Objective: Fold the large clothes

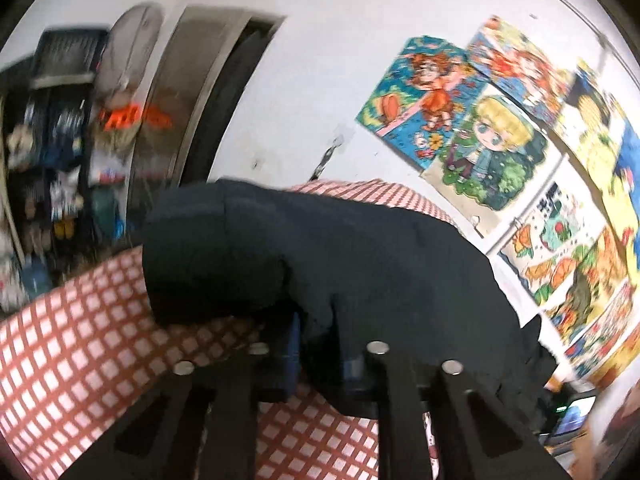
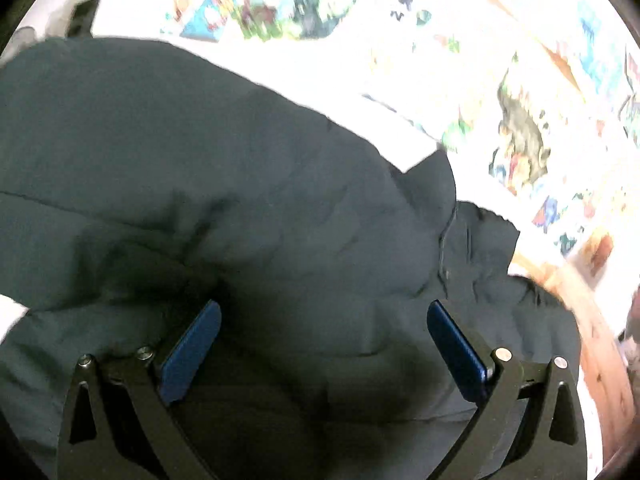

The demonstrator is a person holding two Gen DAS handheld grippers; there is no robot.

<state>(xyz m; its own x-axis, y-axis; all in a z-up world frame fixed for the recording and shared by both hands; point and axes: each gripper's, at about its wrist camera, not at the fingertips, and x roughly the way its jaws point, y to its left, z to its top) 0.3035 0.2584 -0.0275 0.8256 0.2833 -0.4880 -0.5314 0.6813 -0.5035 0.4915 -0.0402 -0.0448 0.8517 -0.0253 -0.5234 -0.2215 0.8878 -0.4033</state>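
The left hand-held gripper [image 1: 316, 344] pinches the dark jacket [image 1: 320, 248] lying on the checked cloth [image 1: 88, 320], the right hand-held gripper [image 2: 324, 340] spread above it, so a thin pinch may slip.

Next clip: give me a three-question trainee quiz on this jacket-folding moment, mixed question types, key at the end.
1. True or false: the right gripper has its blue pads spread wide apart above the dark padded jacket.
2. In the left wrist view, the left gripper is: A) wide open over bare cloth, B) shut on a fold of the dark padded jacket, C) holding a poster.
3. What pattern covers the cloth beneath the jacket?

Key: 1 true; 2 B; 3 red-and-white check.
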